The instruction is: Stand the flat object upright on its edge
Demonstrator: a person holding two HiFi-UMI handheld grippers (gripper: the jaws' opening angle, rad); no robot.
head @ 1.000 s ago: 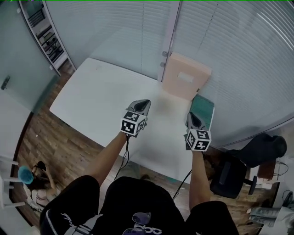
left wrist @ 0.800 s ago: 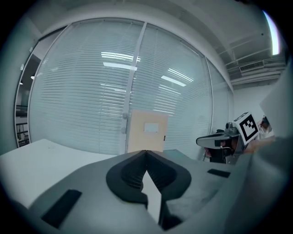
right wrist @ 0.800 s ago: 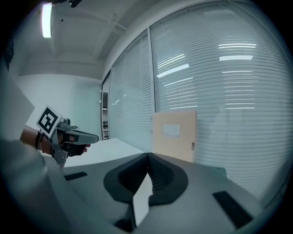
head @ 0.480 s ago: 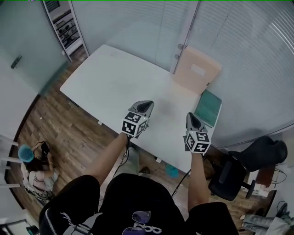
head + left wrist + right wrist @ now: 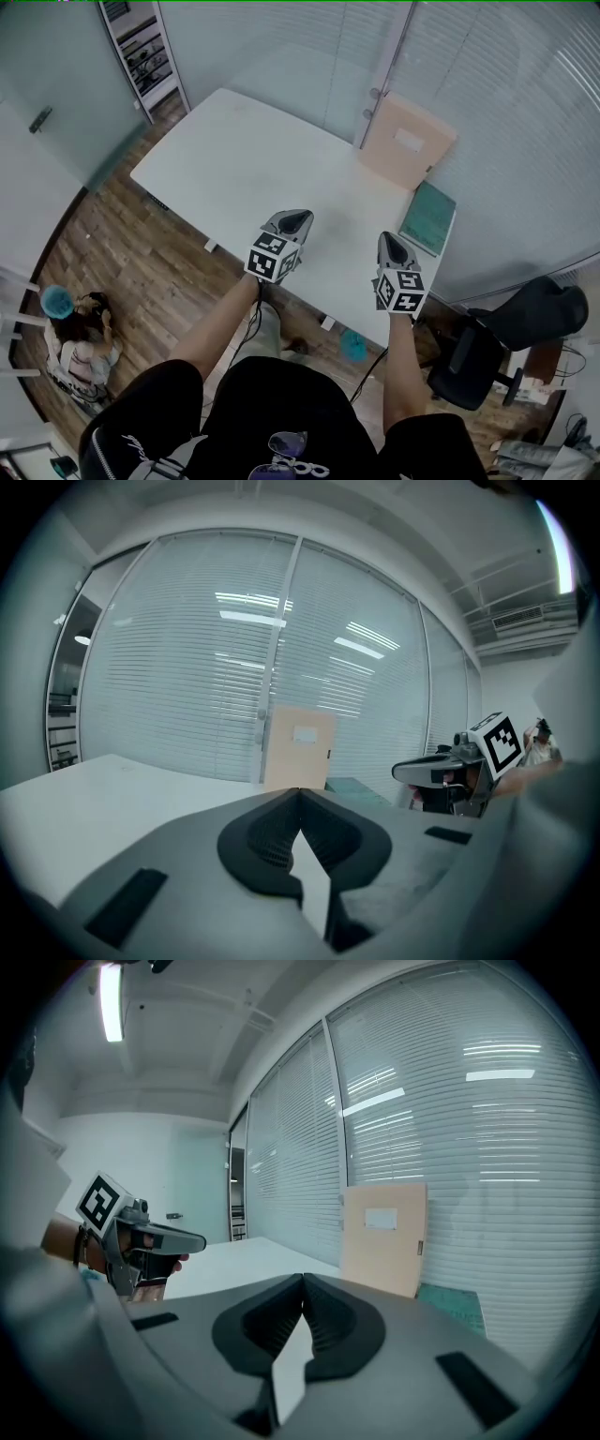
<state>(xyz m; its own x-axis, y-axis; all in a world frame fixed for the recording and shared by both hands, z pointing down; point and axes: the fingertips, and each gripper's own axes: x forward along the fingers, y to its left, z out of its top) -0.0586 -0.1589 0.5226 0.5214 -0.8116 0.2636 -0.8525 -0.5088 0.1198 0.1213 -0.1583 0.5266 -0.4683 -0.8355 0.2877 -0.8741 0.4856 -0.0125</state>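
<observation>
Looking down in the head view, both tools hover over the near edge of the white table [image 5: 234, 159], well apart from everything on it. The beige board [image 5: 409, 141] stands upright on its lower edge at the far side, close against the glass wall [image 5: 487, 84]. The wall probably serves as a support, so the board does not fall. A green pad [image 5: 428, 217] lies flat near the right corner, just beside the board.

In the left gripper view, the left gripper [image 5: 299, 794] has its jaws pressed together with nothing between them. It points toward the board, apparently only waiting.

In the right gripper view, the right gripper [image 5: 303, 1283] is closed and empty in the same way. If the board is the task's flat object, the standing step looks done. The pad would be the thing left to raise.
</observation>
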